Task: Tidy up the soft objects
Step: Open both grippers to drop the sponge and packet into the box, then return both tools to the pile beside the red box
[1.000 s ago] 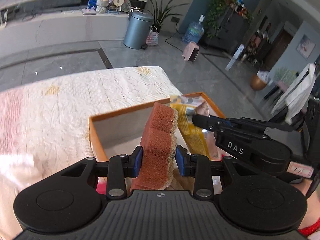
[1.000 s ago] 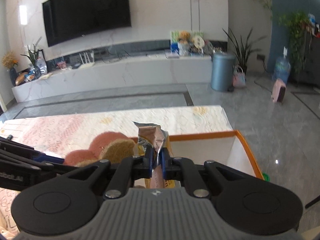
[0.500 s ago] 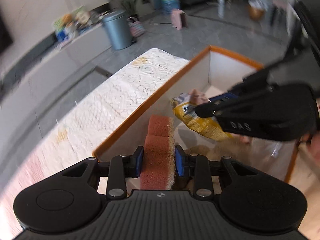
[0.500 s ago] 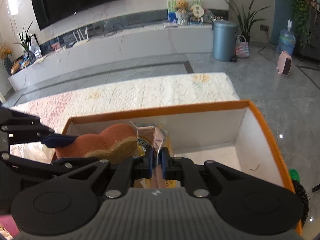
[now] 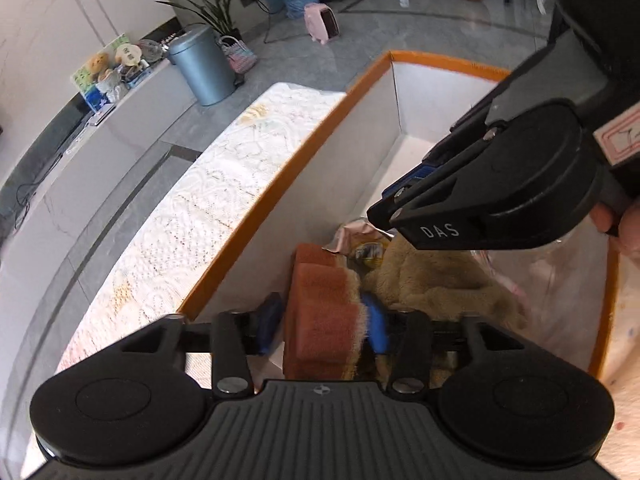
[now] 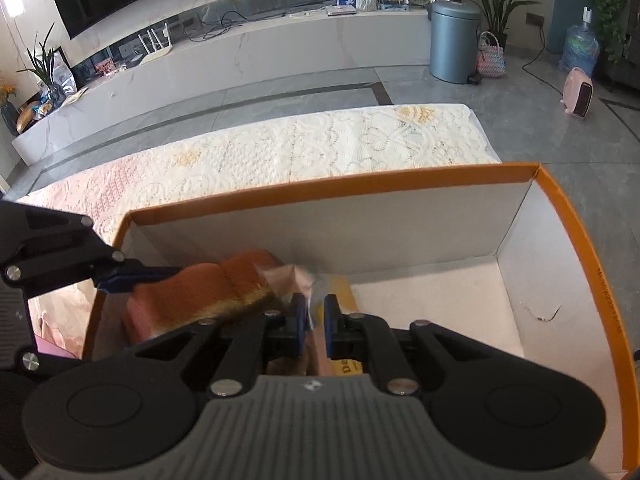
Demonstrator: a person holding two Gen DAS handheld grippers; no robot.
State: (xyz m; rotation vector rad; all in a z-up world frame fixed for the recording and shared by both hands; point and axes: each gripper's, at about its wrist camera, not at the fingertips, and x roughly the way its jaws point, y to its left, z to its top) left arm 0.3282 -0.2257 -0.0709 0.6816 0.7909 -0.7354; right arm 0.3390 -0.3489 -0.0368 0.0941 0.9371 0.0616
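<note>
While both jaws part, sponge (image 5: 320, 316) and snack packet (image 6: 304, 280) beside plush (image 5: 436, 276) in box (image 6: 360, 188).

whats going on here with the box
A person is putting soft things into an orange-rimmed box. The left gripper is opening, letting go of an orange sponge low inside the box. The right gripper has a crinkly snack packet between its jaws, which are just starting to part.
</note>
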